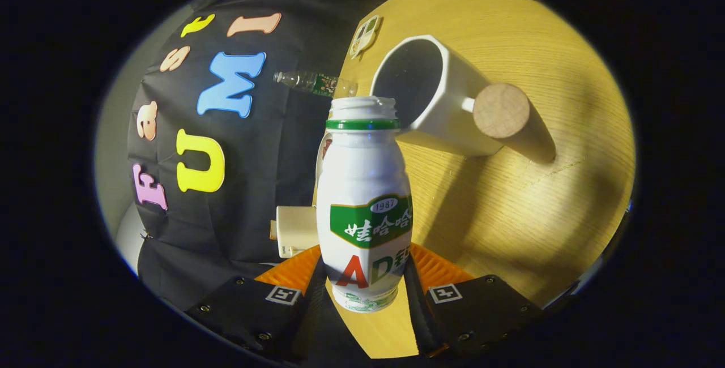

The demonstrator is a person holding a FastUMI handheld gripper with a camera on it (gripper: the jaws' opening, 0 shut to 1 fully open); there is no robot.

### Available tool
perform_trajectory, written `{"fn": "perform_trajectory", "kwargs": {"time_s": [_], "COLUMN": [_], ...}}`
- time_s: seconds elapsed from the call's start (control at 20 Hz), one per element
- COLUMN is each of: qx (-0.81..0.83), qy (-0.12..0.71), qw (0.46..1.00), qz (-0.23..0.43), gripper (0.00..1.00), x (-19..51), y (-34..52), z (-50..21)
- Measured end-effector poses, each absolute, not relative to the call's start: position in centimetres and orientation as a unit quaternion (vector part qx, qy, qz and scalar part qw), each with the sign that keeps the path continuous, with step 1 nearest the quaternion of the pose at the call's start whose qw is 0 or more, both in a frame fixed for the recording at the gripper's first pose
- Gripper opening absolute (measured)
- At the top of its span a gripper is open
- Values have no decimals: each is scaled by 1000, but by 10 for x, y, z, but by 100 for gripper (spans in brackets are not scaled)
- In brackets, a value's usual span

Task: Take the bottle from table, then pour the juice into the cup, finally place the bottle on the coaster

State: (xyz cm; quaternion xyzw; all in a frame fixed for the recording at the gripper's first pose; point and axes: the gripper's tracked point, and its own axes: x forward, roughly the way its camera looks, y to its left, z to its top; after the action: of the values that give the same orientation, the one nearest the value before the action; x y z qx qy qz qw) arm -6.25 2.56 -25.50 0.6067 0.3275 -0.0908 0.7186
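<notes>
The claw [362, 286] is pinching the white yogurt-drink bottle [363, 204] by its lower body, one finger on each side. The whole view is rolled sideways, so the bottle is off the wooden surface [510, 221] and tipped, its open mouth right at the rim of the white mug [436, 96]. Taking is done; pouring seems underway, though no liquid can be made out. The coaster is probably the patterned square [365, 34] beyond the mug; placing remains.
</notes>
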Motion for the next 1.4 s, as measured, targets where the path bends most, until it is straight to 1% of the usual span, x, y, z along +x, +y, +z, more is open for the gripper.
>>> {"fn": "perform_trajectory", "kwargs": {"time_s": [0.6,1.4], "qx": [655,688], "qy": [341,344], "qw": [667,629], "qz": [-101,-112], "gripper": [68,68], "x": [-55,-47], "y": [29,29], "z": [-240,-232]}}
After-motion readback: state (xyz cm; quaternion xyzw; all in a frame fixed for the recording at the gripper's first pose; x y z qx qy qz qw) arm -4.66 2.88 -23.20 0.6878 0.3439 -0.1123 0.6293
